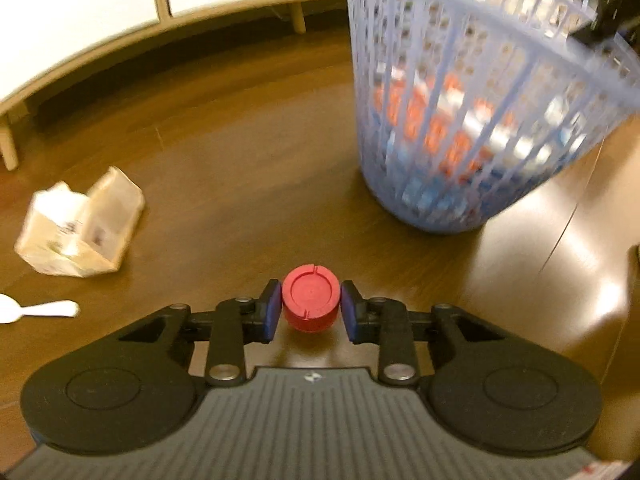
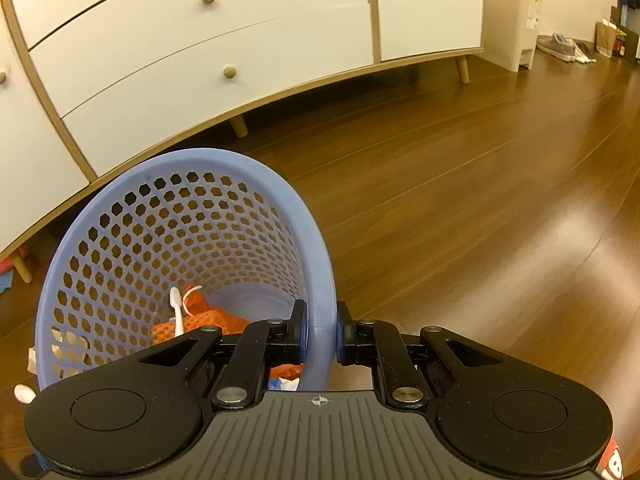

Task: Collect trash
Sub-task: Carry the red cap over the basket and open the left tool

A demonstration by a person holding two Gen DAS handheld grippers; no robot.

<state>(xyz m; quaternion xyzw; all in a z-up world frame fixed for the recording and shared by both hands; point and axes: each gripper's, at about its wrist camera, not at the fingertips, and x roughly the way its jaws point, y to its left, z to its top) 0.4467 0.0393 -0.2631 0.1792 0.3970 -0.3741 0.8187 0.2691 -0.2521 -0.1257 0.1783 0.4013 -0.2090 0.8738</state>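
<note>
Floor (image 1: 248,152): basket (image 1: 472,120) ahead and right of left tongs (image 1: 311,306); bottle cap (image 1: 311,298) between their pads; crumpled wrapper (image 1: 80,228) well left, spoon (image 1: 40,311) just before it. Right tongs (image 2: 321,332) astride basket rim. In basket: netting (image 2: 204,320), second spoon (image 2: 176,308). Behind: dresser (image 2: 200,60); lidded bin (image 2: 512,20) to its right.

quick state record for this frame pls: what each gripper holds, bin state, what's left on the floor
left gripper: shut on red bottle cap, above the floor
right gripper: shut on rim of blue basket, basket tilted
basket contents: orange netting, white plastic spoon, other items blurred
floor, uncollected: clear crumpled carton, white spoon
background: white drawer cabinet
</note>
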